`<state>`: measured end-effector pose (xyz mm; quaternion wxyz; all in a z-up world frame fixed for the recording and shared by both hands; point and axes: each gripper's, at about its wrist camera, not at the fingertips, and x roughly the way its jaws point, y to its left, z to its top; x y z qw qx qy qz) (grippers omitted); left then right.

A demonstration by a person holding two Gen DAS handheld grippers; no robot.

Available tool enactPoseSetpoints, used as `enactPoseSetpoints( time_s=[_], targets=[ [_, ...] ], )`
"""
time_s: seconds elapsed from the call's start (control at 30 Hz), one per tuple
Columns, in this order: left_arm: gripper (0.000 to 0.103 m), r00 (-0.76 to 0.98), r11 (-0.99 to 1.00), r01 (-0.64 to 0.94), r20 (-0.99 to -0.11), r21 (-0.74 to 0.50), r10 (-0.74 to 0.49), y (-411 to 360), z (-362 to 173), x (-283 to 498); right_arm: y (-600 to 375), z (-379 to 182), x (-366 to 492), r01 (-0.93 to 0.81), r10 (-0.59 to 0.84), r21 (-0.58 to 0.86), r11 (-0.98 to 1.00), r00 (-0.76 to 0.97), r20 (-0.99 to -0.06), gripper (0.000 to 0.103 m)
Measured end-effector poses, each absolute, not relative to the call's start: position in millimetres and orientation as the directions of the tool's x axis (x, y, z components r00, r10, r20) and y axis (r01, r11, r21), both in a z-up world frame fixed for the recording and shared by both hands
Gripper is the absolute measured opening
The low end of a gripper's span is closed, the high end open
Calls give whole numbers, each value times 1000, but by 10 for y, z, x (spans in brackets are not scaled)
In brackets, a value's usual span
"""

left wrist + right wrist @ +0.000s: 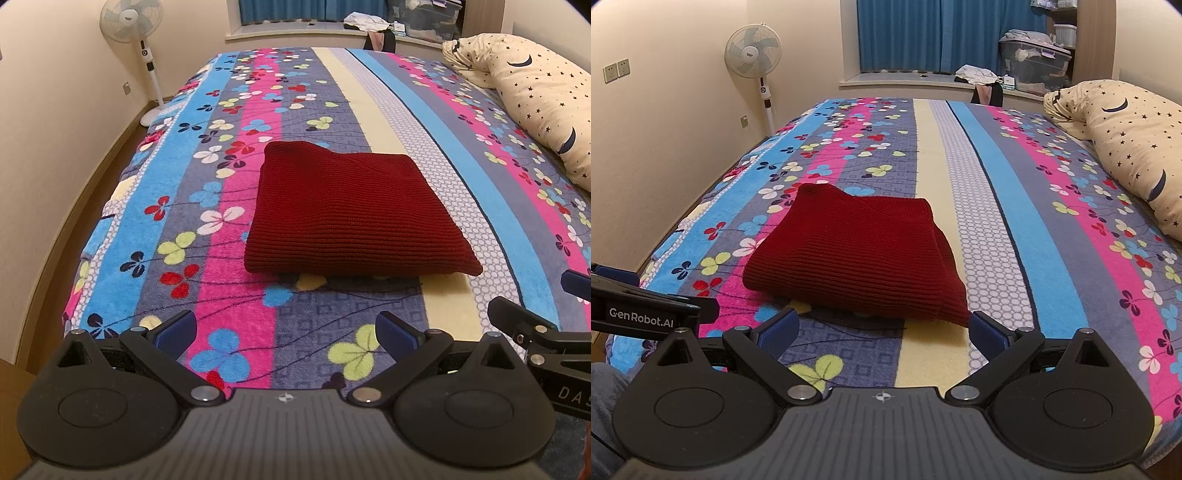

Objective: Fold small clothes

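A big bed (369, 92) filled the room, covered by a fuzzy blanket (229, 258) with blue, pink, grey and cream stripes and little clover leaves. On the far right lay a long, puffy cream pillow (535, 96) with dark stars and moons. By the far left wall stood a round white fan (132, 22) on a thin pole. Near the middle of the blanket sat a dark red sweater (351, 214), thick and ribbed, folded into a neat square with soft edges. The left gripper (286, 330) hung just in front of it with its blue pads spread wide and nothing between them. The right gripper (884, 330) was spread wide too, its right pad (988, 330) close by the sweater's near corner.
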<state>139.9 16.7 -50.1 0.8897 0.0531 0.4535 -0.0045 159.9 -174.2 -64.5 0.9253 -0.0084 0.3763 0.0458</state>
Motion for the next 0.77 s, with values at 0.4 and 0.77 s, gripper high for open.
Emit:
enactPoseSetpoints(
  time_s=[0.4,0.77],
  targets=[
    [103,588,994,59,-808,97,43,164,-503,1384,-1728,-640,1596,-92,79,19,996,711,-698,98],
    [103,567,995,75,-823,69,14,174,-527,1384,-1722,-648,1578,-95,83,23,995,707,-702,98]
  ],
)
